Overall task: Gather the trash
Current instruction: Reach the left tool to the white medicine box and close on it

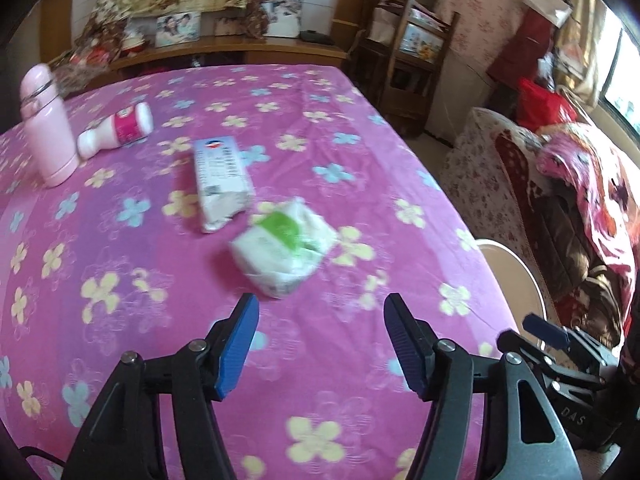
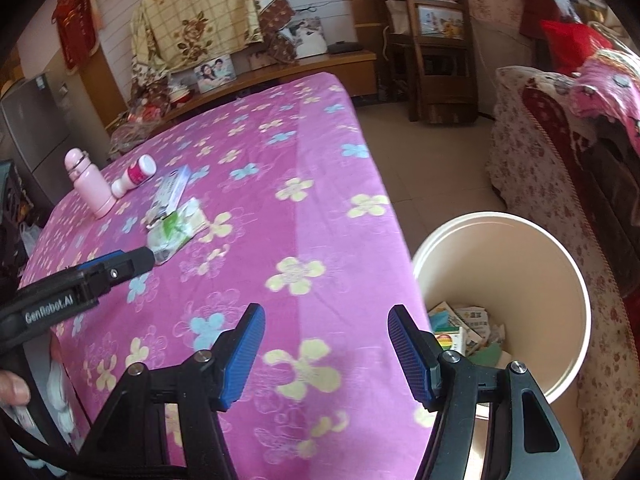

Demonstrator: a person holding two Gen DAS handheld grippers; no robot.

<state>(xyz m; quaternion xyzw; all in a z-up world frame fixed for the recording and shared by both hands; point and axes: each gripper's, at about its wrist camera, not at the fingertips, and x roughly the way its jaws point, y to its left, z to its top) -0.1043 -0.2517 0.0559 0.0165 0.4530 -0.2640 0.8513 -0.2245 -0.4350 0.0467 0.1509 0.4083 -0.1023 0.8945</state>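
You are holding the left gripper [image 1: 321,340] over the table, its blue-padded fingers [image 1: 236,348] spread wide with nothing between them, and the green-and-white tissue pack [image 1: 285,246] is lying on the pink floral tablecloth [image 1: 120,280] just past the fingertips at about 12 o'clock, close but not touching. Beyond it, toward 11 o'clock, a white carton with blue print [image 1: 221,182] is resting flat, its near end almost meeting the tissue pack. Farther off at 10 o'clock a white bottle with a pink label [image 1: 120,128] is lying on its side, its narrow end beside a pale pink flask [image 1: 48,128] that is standing upright. You are keeping the right gripper [image 2: 326,350] above the near edge of the table, its jaws also standing wide apart and gripping nothing. In the right wrist view, the cream waste bin [image 2: 532,264] is sitting on the tiled floor at about 3 o'clock, just beside the table edge, with printed cartons and scraps of paper [image 2: 464,330] showing at its bottom. In that same view the left gripper [image 2: 120,266] is reaching in from 9 o'clock, its tip nearly at the tissue pack [image 2: 176,232], with the carton [image 2: 170,192], the bottle [image 2: 134,176] and the flask [image 2: 90,182] lined up behind it toward 10 o'clock. A floral-covered sofa [image 2: 532,152] is standing beyond the bin at 2 o'clock.
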